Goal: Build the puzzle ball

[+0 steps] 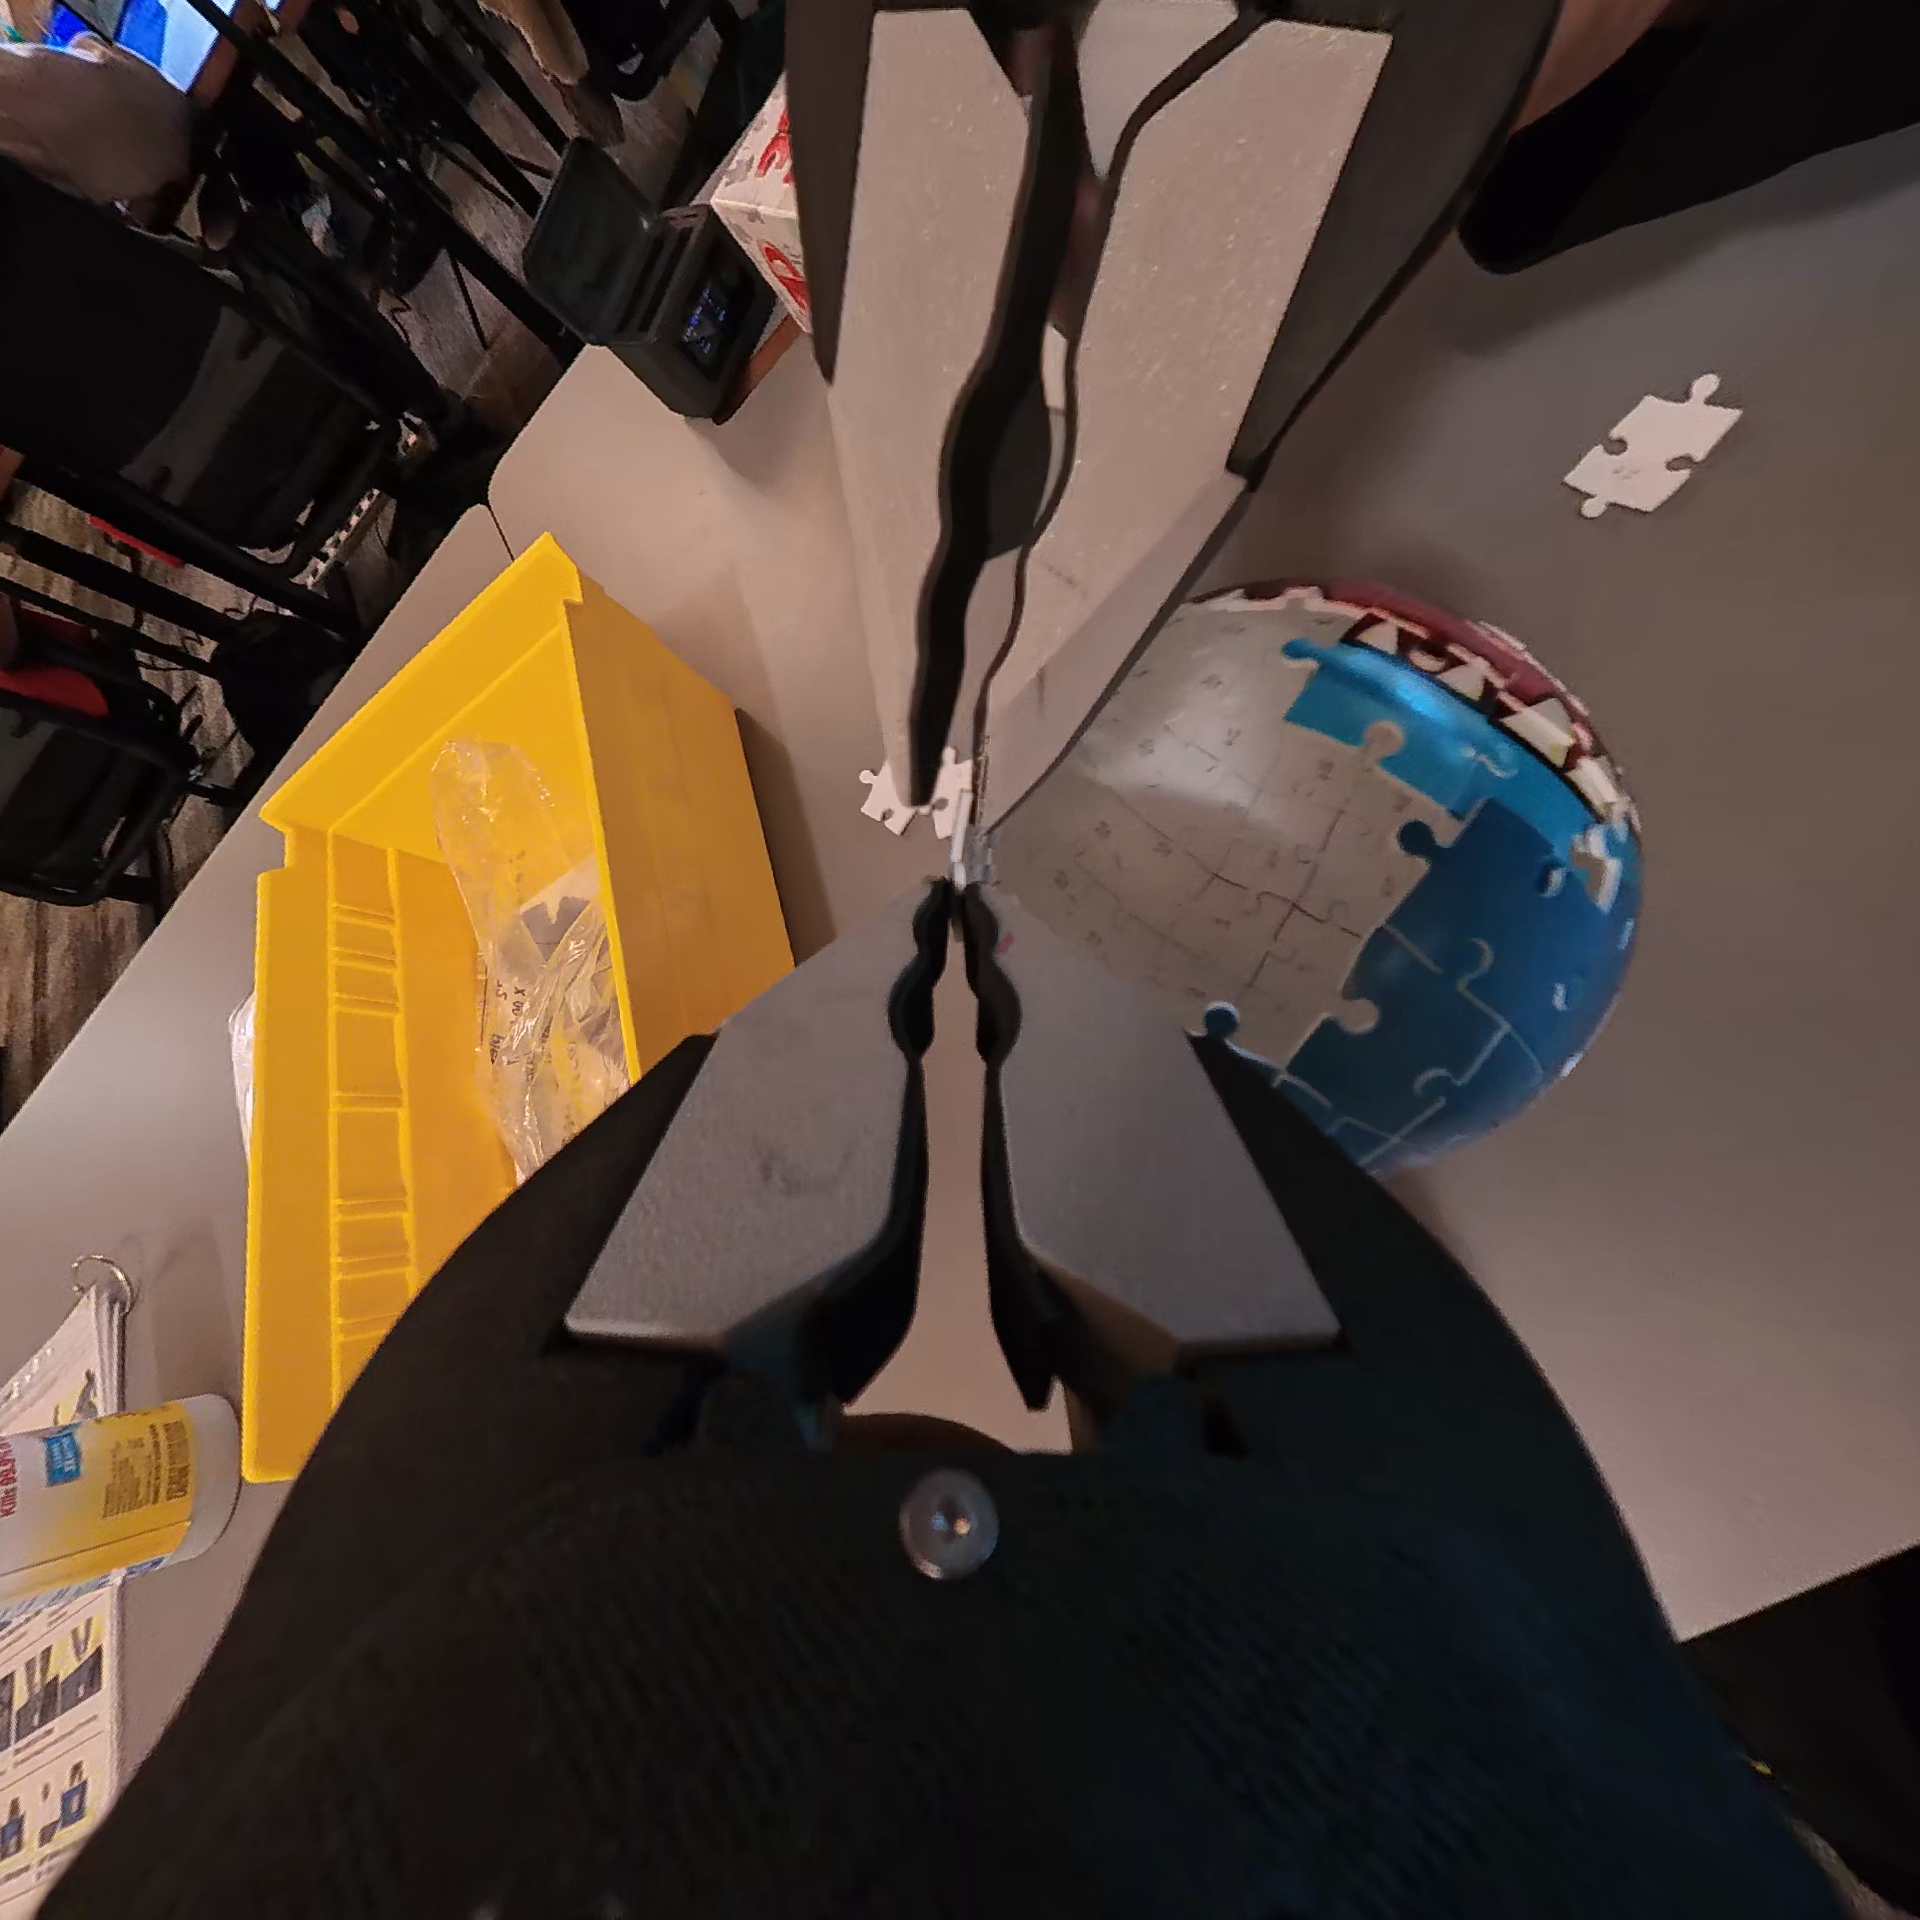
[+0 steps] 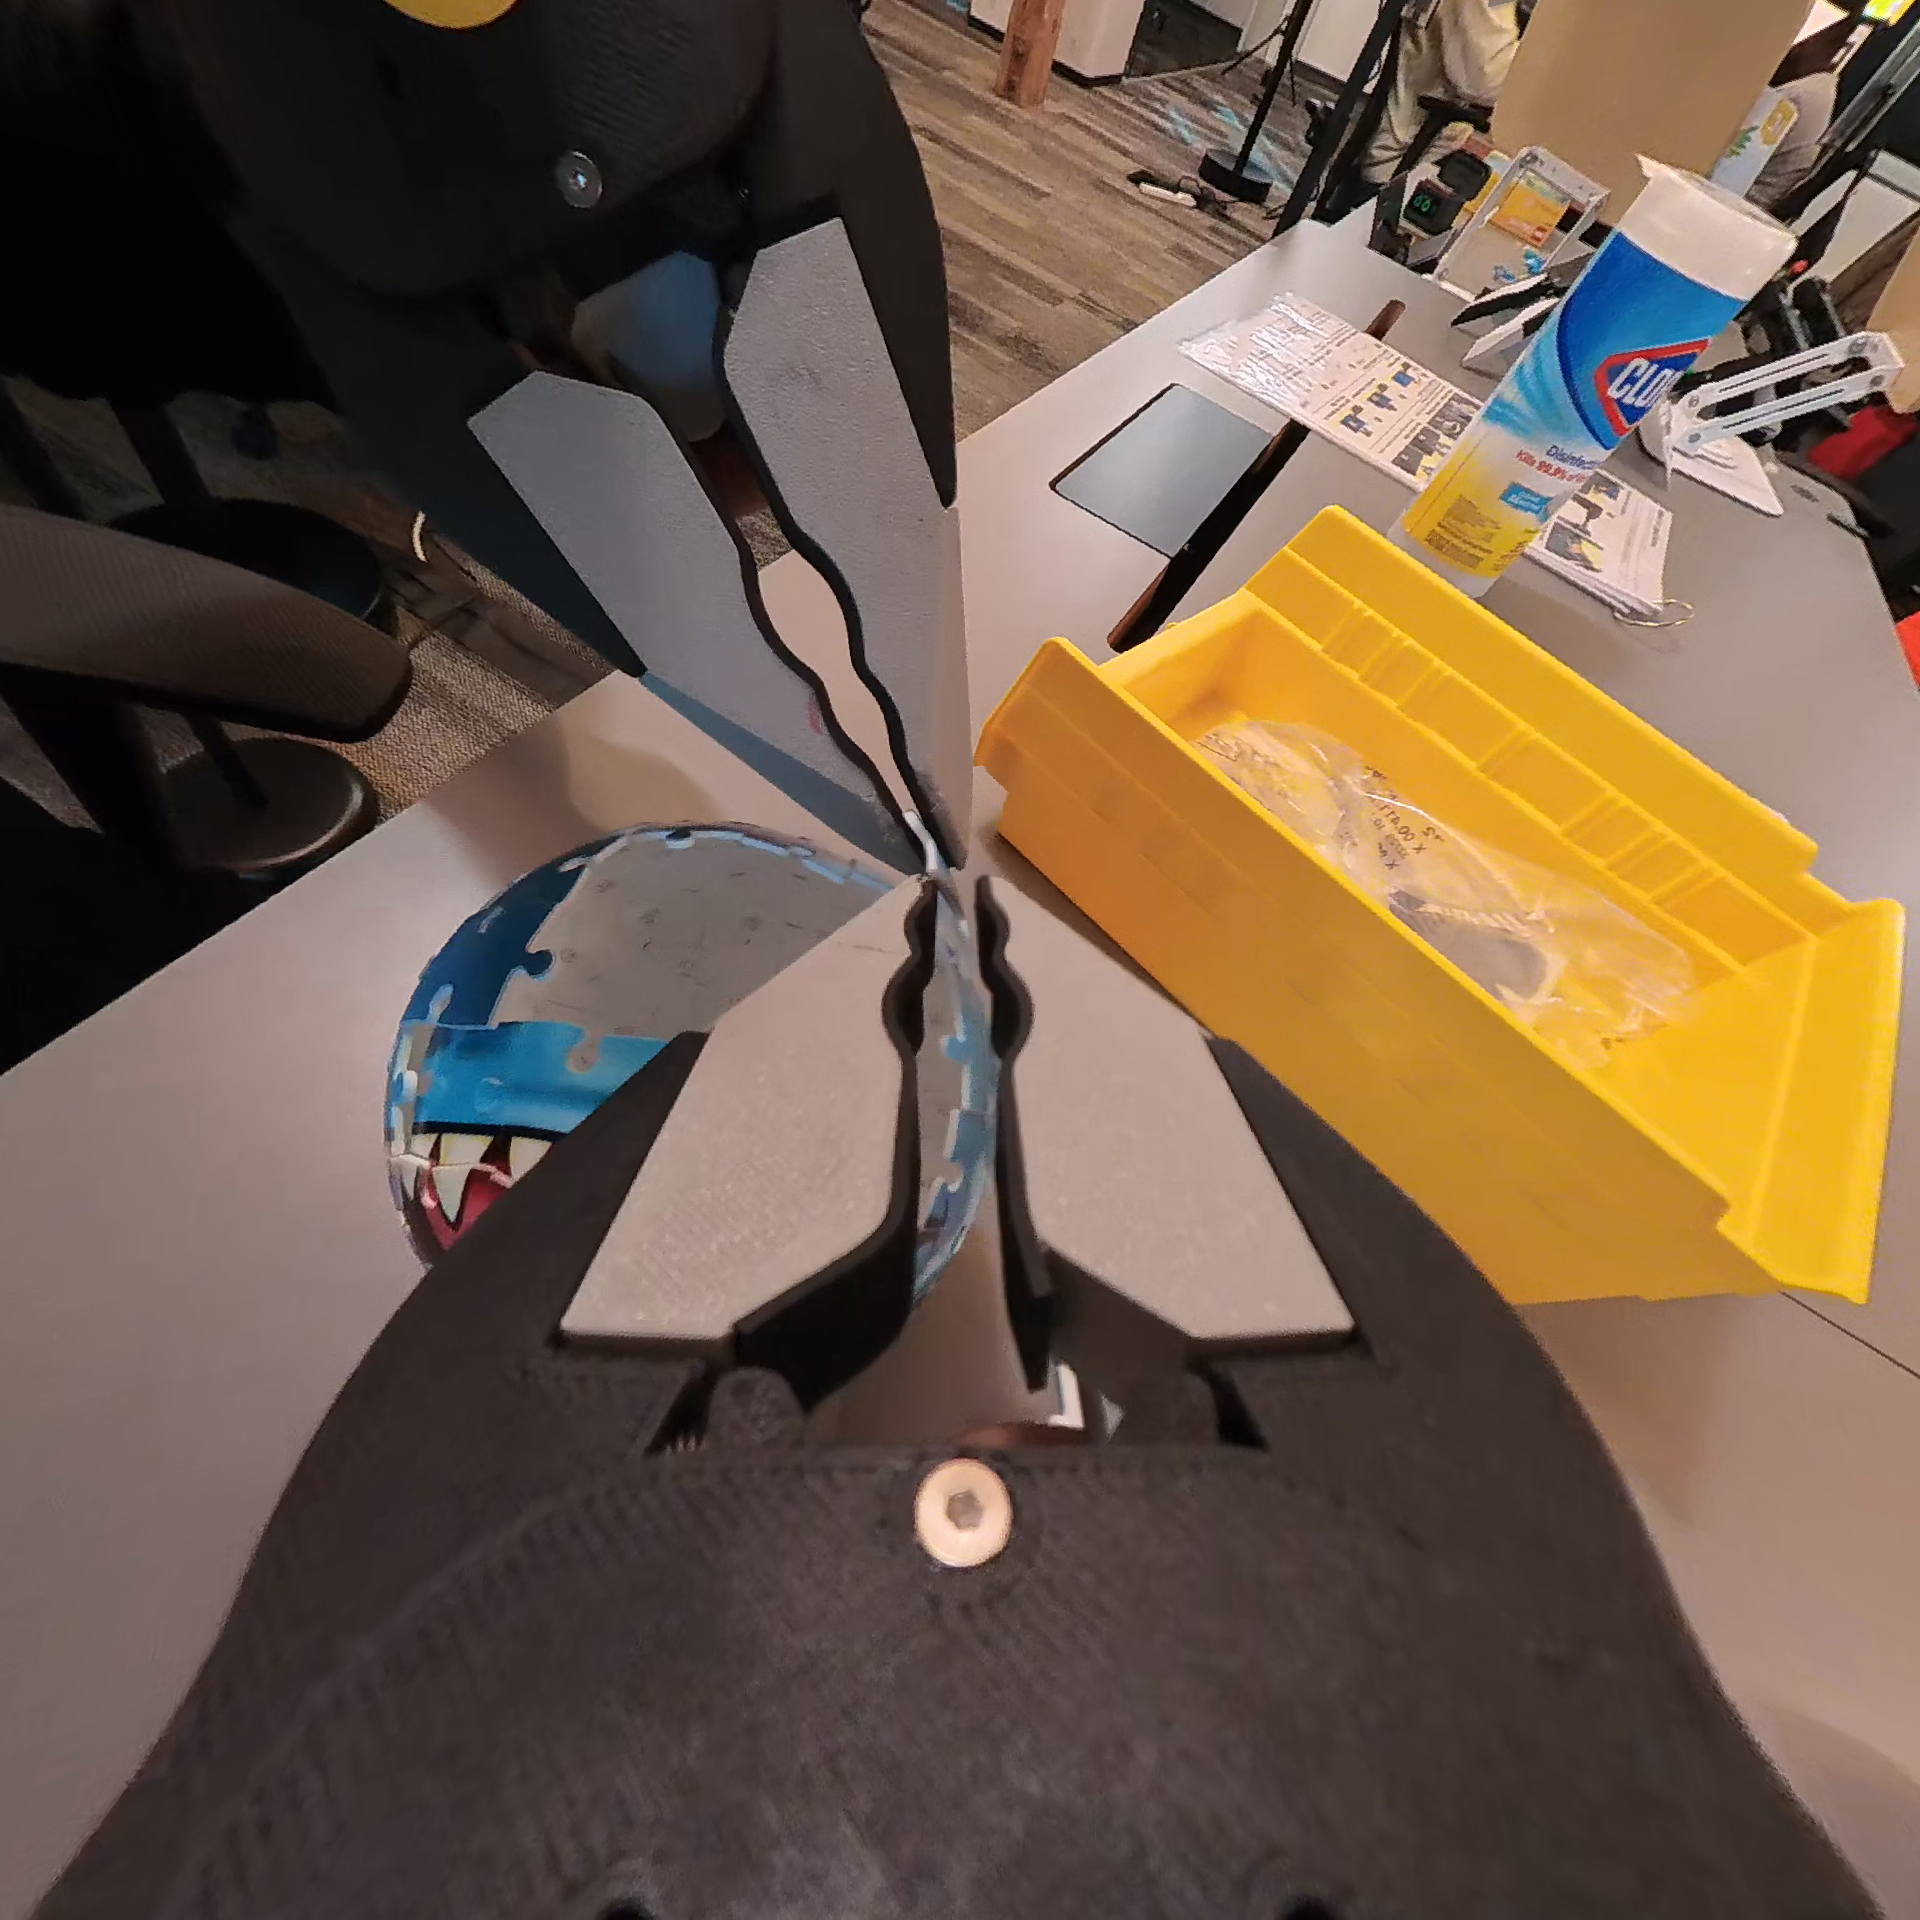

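Left gripper [image 1: 958, 891] pinches white piece [image 1: 961, 805]; right gripper [image 2: 954, 896] narrow, grip unclear: likely handover over half-built ball [image 1: 1351, 894] near table [image 1: 1662, 1299] edge. Spare piece [image 1: 1652, 447] beyond; bin [image 1: 436, 935] beside.

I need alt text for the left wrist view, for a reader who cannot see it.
Two black grippers meet tip to tip above a grey table: the left gripper from below, the right gripper from above, pinching a white puzzle piece. To the right lies a half-built blue puzzle ball, to the left a yellow bin.
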Demonstrator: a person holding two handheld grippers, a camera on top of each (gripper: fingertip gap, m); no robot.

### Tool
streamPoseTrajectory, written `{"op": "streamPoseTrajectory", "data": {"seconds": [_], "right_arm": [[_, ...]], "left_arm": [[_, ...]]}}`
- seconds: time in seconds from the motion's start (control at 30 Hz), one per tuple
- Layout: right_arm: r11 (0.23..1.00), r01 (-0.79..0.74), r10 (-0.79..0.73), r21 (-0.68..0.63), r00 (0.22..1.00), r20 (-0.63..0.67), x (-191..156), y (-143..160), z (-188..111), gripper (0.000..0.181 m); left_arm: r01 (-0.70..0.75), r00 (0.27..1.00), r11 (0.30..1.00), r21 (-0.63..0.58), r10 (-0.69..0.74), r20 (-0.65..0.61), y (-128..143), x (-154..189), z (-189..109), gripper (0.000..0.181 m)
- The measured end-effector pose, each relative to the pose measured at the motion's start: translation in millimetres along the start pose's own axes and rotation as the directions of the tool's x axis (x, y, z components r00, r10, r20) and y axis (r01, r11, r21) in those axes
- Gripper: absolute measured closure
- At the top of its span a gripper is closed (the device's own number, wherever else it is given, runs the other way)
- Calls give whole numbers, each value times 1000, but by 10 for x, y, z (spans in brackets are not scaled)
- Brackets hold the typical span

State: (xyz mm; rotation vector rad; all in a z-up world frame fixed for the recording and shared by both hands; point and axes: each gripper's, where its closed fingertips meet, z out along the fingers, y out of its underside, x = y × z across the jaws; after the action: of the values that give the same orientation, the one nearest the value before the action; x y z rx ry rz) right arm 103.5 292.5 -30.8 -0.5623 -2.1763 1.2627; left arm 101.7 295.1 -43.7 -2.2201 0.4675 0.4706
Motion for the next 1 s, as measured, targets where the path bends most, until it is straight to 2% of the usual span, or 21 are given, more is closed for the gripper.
{"op": "streamPoseTrajectory", "data": {"seconds": [0.07,0.27,1.0], "right_arm": [[1000,-2,2,1,1000,0,13,-2,-5,173],[1000,5,-5,13,1000,25,-18,6,1,180],[999,28,-28,24,1000,10,-34,-23,18,181]], "left_arm": [[4,1000,1000,6,-4,0,-6,0,2,181],[2,1000,1000,5,-2,0,0,2,11,181],[28,1000,1000,3,-28,-2,9,9,-23,181]]}}
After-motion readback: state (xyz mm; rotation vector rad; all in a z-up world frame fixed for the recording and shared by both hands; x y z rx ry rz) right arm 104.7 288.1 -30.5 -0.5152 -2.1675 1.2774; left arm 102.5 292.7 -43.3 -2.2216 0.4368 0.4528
